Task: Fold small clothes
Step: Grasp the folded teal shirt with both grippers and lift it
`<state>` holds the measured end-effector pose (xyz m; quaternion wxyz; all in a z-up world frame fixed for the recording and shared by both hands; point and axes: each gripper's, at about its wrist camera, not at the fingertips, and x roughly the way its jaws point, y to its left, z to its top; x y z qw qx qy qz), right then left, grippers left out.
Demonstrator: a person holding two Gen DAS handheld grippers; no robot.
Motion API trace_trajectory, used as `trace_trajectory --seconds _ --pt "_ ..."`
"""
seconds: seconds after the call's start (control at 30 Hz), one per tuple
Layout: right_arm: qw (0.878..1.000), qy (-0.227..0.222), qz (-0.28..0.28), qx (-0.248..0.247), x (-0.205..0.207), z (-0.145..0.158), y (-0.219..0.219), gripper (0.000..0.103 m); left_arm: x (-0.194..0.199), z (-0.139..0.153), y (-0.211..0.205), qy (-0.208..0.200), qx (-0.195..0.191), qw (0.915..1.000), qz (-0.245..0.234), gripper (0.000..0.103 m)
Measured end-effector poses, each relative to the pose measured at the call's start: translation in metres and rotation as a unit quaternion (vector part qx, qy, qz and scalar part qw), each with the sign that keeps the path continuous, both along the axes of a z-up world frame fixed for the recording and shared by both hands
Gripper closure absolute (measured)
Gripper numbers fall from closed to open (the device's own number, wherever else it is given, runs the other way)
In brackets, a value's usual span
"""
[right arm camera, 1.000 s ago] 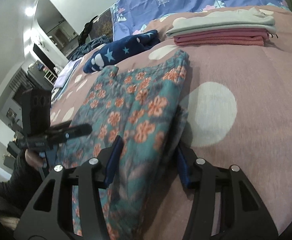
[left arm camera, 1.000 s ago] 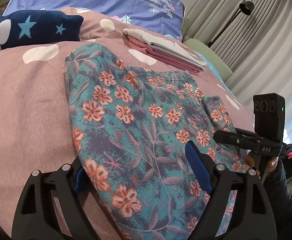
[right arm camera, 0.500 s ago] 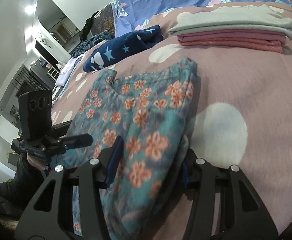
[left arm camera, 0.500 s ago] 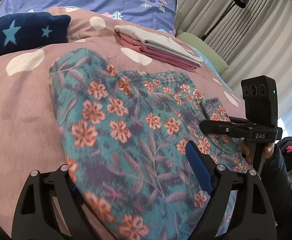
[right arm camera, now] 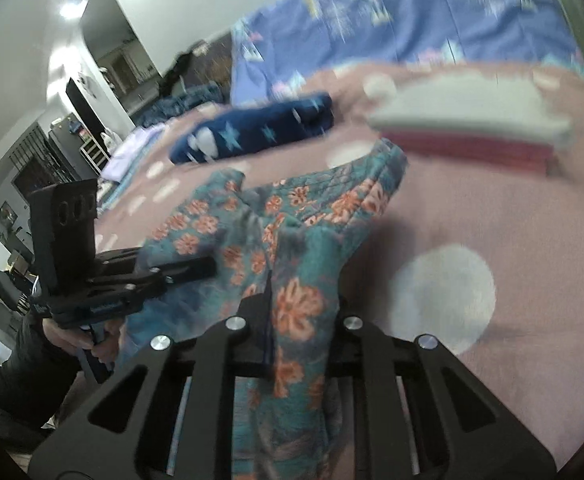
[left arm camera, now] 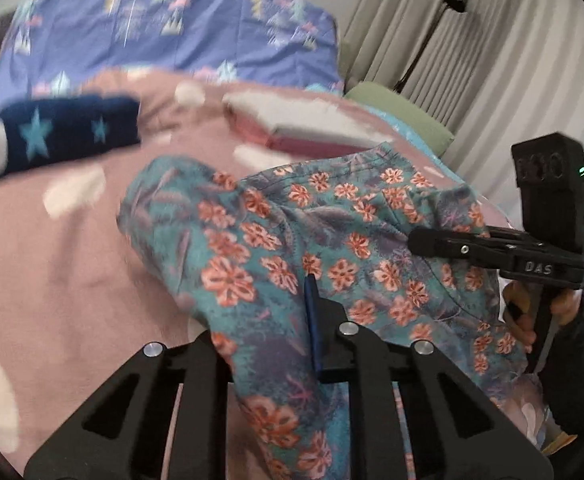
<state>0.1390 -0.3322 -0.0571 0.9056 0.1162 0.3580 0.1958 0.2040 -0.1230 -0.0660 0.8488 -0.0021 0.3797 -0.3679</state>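
Both claws freshly clamped on floral garment (left arm camera: 276, 248) over pink dotted bedspread (left arm camera: 52, 272), curtains (left arm camera: 491, 64) behind.

A bed (left arm camera: 52, 272) covered by a dusty-pink spread with pale round spots carried everything. A teal floral garment (left arm camera: 260, 248) lay on the spread, its near end raised off it. Behind it sat a stack of folded clothes (left arm camera: 303, 128), pale grey over pink layers, and to the left of that stack a navy star-patterned piece (left arm camera: 52, 140). A purple-blue printed cover (left arm camera: 172, 32) lay across the far end.
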Motion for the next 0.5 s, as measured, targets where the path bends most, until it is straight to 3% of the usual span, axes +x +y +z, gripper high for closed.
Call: trace_trajectory --seconds 0.27,0.5 --pt "0.990 -0.123 -0.056 -0.042 -0.090 0.081 -0.004 0.088 -0.061 0.088 -0.017 -0.102 -0.014 0.9943 -0.029 0.087" --pt "0.970 -0.195 -0.128 -0.066 -0.165 0.135 -0.046 0.088 -0.115 0.147 -0.074 -0.180 -0.008 0.9801 -0.084 0.087"
